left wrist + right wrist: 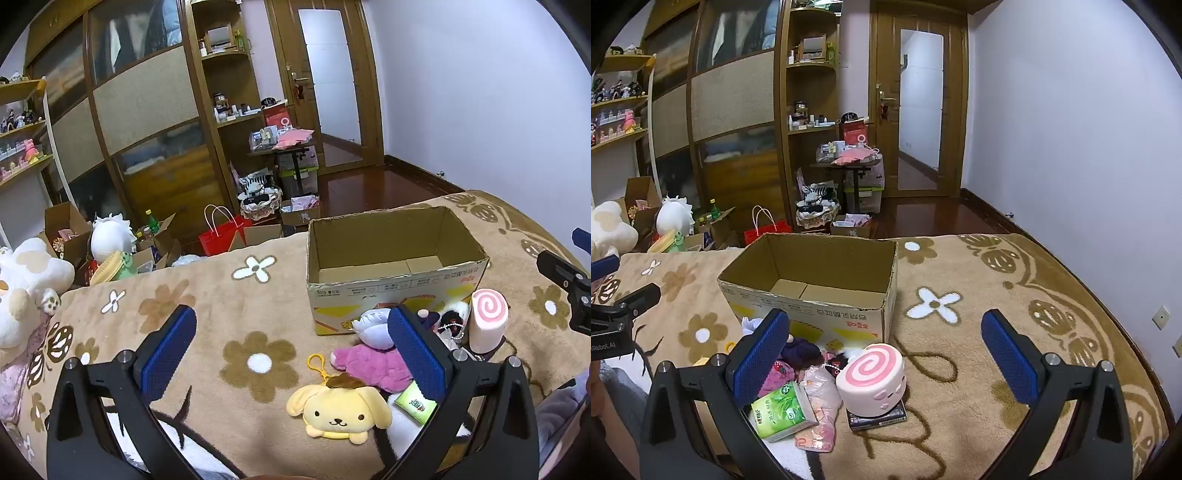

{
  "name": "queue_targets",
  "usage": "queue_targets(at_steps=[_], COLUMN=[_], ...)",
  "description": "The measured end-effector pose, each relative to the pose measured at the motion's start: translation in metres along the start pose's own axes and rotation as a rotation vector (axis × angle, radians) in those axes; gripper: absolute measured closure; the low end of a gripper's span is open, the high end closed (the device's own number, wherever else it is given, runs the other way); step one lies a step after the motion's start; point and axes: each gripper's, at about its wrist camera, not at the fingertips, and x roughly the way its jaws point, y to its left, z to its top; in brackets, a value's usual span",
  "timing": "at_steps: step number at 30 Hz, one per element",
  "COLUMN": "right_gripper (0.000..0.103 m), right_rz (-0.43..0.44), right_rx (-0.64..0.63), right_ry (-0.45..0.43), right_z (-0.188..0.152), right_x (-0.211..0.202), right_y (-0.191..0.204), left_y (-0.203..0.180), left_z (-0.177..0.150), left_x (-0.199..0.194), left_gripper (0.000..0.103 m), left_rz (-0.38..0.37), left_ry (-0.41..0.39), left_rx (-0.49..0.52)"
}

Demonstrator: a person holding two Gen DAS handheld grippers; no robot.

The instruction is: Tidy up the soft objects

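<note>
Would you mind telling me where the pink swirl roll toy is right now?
The pink swirl roll toy sits on the blanket just in front of the cardboard box, atop a dark flat item, right of the green tissue pack.

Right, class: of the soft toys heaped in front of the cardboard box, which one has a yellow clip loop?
The yellow dog plush, lying face up nearest the left gripper. The pink plush and swirl roll have none.
</note>
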Motion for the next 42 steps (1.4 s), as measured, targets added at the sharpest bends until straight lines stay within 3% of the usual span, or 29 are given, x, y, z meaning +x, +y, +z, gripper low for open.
queue_targets(at_steps=[42], right_gripper=[0.0], right_rz=[-0.005], right_rx=[-0.009], right_ry=[-0.005], right_z=[0.0004], right_x=[-0.0004], right_y=[0.0004], left_y=[0.0026], left_z=[-0.0008], left_x=[-0.0029], left_gripper=[0.001], left_rz=[0.001], left_ry=[-0.006], left_rx=[-0.009])
